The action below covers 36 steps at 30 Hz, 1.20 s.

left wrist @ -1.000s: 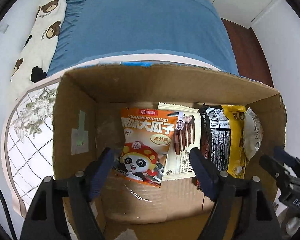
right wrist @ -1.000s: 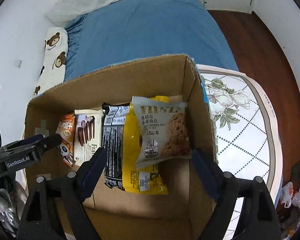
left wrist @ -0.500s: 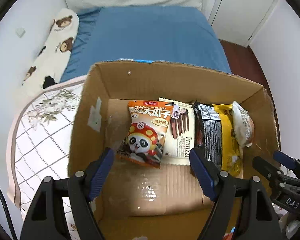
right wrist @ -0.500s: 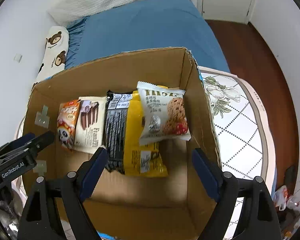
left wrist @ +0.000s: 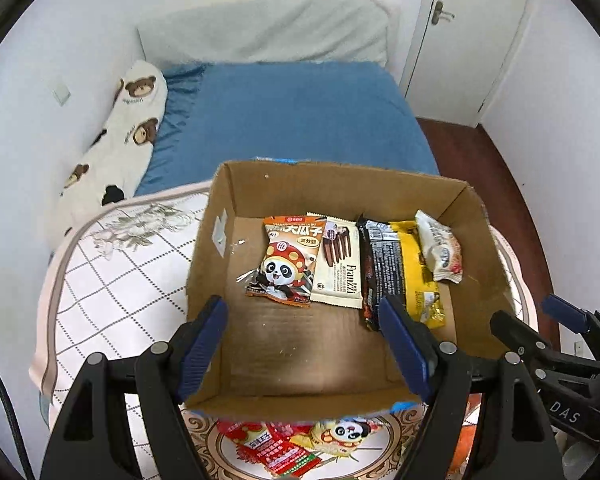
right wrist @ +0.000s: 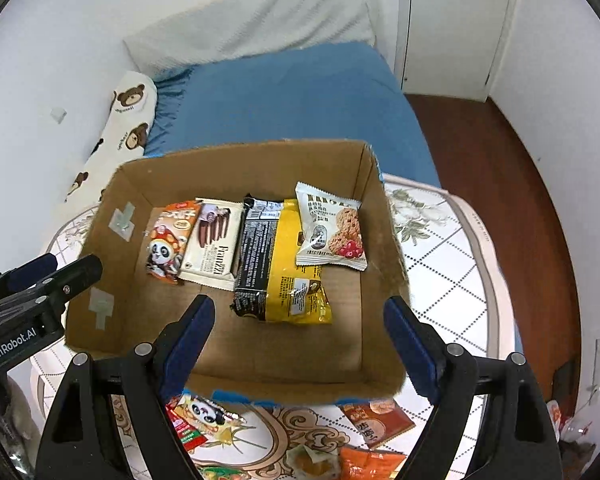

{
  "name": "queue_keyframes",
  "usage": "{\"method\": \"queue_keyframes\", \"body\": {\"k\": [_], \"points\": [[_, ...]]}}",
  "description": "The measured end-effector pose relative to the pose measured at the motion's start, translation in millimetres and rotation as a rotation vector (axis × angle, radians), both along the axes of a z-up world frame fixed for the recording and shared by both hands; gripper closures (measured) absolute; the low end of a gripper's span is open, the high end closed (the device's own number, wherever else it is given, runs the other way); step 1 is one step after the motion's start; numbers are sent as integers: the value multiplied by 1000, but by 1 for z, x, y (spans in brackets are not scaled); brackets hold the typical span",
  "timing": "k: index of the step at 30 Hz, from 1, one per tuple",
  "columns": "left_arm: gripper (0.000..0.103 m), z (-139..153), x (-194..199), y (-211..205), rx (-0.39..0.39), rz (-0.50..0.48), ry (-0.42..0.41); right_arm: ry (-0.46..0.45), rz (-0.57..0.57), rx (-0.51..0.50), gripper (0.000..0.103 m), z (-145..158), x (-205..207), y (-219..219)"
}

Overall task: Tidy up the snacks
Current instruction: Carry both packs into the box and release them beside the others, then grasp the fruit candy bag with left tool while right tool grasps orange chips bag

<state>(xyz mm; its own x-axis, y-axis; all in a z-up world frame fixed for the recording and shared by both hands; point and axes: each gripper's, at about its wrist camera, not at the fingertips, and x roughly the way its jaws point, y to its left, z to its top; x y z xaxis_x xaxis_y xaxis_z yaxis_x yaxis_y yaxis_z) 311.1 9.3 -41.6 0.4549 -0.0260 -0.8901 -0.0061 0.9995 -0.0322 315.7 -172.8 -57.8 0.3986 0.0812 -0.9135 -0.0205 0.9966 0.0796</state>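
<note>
Left gripper (left wrist: 302, 344): jaws spread wide, nothing between them — hovering over the near-left part of the box.
Right gripper (right wrist: 300, 344): also spread and empty, hanging above the near edge of the box, on the right side.
Box (right wrist: 235, 160): open cardboard carton on the table, four packs lying flat along its far half, the near half bare cardboard.
Panda pack (left wrist: 287, 260): leftmost in the row, orange, its right edge overlapping the chocolate sticks.
Chocolate sticks (left wrist: 338, 260): cream wrapper, tight against the black-and-yellow bag.
Black-and-yellow bag (right wrist: 277, 260): biggest pack, centre-right, lying lengthwise toward the grippers.
Oat cookie (right wrist: 332, 228): white pack resting partly on top of the yellow bag, near the right wall.
Table (left wrist: 119, 264): white quilted-pattern cover under the box.
Loose snacks: a red pack (left wrist: 271, 450) and a second panda pack (left wrist: 344, 432) sit just past the near wall on the table; from the right wrist, an orange pack (right wrist: 376, 420) and an orange bag (right wrist: 370, 466) lie there too.
Done: four snacks boxed, by my count.
Left: at least four packs on the table waiting to go in — I'd call it roughly halfway, though more may lie out of view.
Next call: either gripper drops to the near table for a pick.
</note>
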Motion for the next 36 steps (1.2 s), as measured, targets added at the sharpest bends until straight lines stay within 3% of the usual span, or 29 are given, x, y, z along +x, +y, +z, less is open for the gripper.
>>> {"method": "queue_keyframes", "body": {"k": [11,16,19,23,26,32,36], "points": [[26,37,-60,5,-53,5,-62,-102,18,8,14,51,-62,6],[26,25,-92,8,-28,22,-29,-71,17,49,14,47,-92,2],[26,-10,-115,6,-30,6,82,-13,-9,75,14,25,-114,-10],[26,-87,-147,-2,-108,-38,325,95,-69,112,14,-19,-142,-34],[26,-140,-167,-13,-116,-53,445,192,-140,133,14,-59,-161,-59],[26,-210,-175,-24,-186,-29,614,339,-248,157,14,-129,-175,-99],[26,-235,-176,-28,-218,5,672,400,-272,175,14,-165,-174,-109]]}}
